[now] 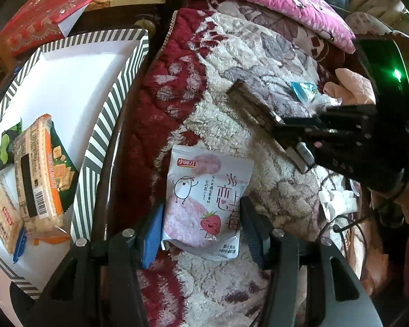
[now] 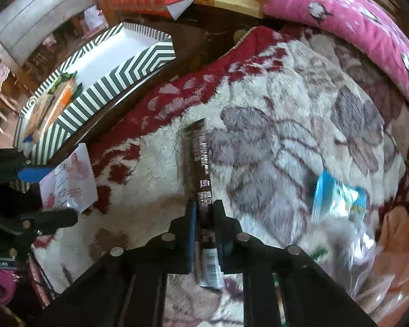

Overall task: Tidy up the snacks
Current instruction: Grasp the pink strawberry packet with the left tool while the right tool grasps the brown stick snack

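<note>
Two hand-held tools work over a fleecy floral blanket point(image 2: 272, 141) strewn with snacks. The left tool point(image 1: 201, 218) is clamped on a pink-and-white strawberry pouch point(image 1: 204, 204), its blue pad and dark pad pressing the pouch's two side edges just above the blanket. The right tool point(image 2: 204, 218) is closed tight on a long brown bar point(image 2: 200, 158), gripped near its lower end, the rest of the bar jutting forward over the blanket; in the left view the same bar point(image 1: 253, 106) sticks out from the right tool point(image 1: 283, 125). A blue-and-silver packet point(image 2: 338, 199), blurred, lies on the blanket to the right of the bar. A striped box point(image 1: 95, 141) sits just beyond the blanket's red edge, holding an orange cracker pack point(image 1: 38, 171) atop a green packet point(image 1: 65, 169) and another pack point(image 1: 1, 209). A pink quilt point(image 2: 354, 19) lies at the far side.
</note>
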Tool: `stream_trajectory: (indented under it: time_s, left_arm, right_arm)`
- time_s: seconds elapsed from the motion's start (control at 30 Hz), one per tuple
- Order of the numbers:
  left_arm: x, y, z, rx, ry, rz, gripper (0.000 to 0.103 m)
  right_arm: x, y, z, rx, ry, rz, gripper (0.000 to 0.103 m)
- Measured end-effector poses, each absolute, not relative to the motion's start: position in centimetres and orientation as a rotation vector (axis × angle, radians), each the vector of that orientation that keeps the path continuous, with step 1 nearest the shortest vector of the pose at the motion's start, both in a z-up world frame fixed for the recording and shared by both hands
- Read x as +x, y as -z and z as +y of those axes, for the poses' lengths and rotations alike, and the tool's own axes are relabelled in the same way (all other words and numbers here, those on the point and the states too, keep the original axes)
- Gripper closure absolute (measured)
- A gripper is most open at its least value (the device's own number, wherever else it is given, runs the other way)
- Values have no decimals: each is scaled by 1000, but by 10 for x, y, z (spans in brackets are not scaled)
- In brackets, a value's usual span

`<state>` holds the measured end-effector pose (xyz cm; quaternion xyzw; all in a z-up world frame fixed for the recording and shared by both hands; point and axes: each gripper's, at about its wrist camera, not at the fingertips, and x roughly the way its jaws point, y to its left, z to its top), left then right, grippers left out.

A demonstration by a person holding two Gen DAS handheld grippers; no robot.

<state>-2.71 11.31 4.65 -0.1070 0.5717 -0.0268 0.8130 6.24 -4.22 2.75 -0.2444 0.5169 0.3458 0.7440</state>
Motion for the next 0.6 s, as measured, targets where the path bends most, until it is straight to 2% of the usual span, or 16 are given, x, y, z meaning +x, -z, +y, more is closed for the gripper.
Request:
stream_trajectory:
  time_s: [0.17, 0.3, 0.4, 0.47, 0.5, 0.6]
  left_arm:
    - [-30, -48, 111, -229, 60, 1227, 50]
    - [-32, -47, 111, -230, 60, 1231, 50]
    - [-32, -48, 112, -236, 56, 1230, 50]
    - [-33, -49, 114, -241, 53, 1227, 50]
    - [-33, -49, 115, -243, 53, 1227, 50]
    - [-33, -51, 116, -248, 48, 1218, 50]
  right_arm:
    - [57, -26, -50, -527, -749, 1131, 90]
    - [54, -19, -40, -575, -738, 1134, 78]
    - [57, -15, -34, -599, -725, 1141, 77]
    - [61, -19, -39, -519, -738, 1157, 91]
    - [60, -23, -41, -491, -757, 1160, 94]
    - [56, -30, -46, -487, -755, 1145, 94]
